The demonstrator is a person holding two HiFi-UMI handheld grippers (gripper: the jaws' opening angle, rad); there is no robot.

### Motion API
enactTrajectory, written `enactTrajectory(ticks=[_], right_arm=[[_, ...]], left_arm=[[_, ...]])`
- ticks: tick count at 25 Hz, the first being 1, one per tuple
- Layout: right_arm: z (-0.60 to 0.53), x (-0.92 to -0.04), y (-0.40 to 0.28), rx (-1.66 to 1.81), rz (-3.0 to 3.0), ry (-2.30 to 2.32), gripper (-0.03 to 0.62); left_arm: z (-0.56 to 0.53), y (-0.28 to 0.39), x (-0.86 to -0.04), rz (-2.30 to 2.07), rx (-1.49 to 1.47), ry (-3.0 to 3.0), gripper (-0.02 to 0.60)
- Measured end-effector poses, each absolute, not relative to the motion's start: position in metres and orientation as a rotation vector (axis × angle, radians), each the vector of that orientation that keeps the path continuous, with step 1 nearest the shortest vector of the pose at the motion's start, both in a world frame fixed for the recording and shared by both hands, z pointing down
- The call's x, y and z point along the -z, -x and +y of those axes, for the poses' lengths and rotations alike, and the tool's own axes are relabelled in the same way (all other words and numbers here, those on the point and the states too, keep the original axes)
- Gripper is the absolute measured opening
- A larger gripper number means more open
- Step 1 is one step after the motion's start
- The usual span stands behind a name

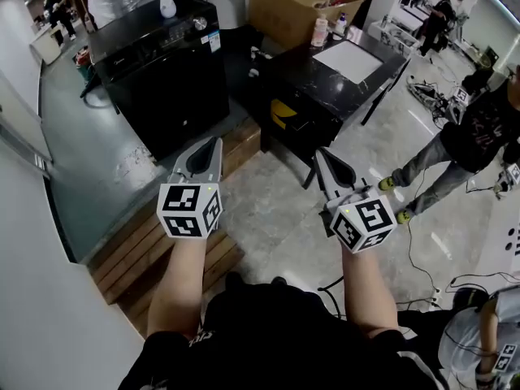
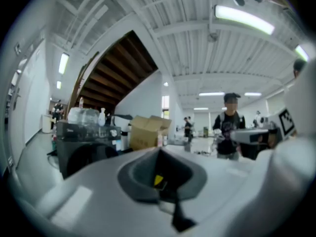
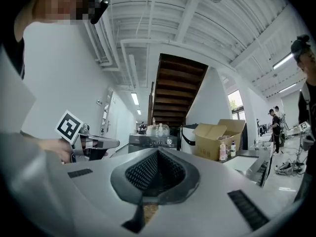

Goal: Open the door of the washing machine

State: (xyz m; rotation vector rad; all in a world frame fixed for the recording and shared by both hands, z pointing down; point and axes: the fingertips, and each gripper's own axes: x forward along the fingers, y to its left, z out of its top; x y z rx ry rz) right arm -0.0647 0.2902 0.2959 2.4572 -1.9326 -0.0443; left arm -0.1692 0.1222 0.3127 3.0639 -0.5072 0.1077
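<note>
Head view first: both grippers are held out level, side by side and apart. The left gripper and the right gripper each have their jaws pressed together with nothing in them. The boxy black front-loading washing machine stands well ahead of the left gripper and nothing is touching it. A white plastic spray bottle sits on top of it. A black stone-look table is off to the machine's right, with a big open brown cardboard box behind it.

Left gripper view: the jaws are closed and empty, and the washing machine is far off at the left. Its round dark door looks shut.

Right gripper view: same deal, the jaws are together with nothing between them. The washing machine is straight ahead but distant, and the cardboard box is to its right.
</note>
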Motion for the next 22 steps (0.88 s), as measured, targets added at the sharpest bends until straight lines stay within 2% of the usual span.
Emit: enactTrajectory(ticks=[12,22], right_arm=[[0.328,-0.327,0.059,-0.108,-2.024,-2.402,-0.006],[0.301,-0.338,0.026,-0.175,-2.06,-2.375,-0.006]], left_arm=[[0.175,0.148,-0.315,-0.523,-0.112,-3.059,0.009],[0.141,0.123,-0.336,-0.546,-0.146,-3.004,0.009]])
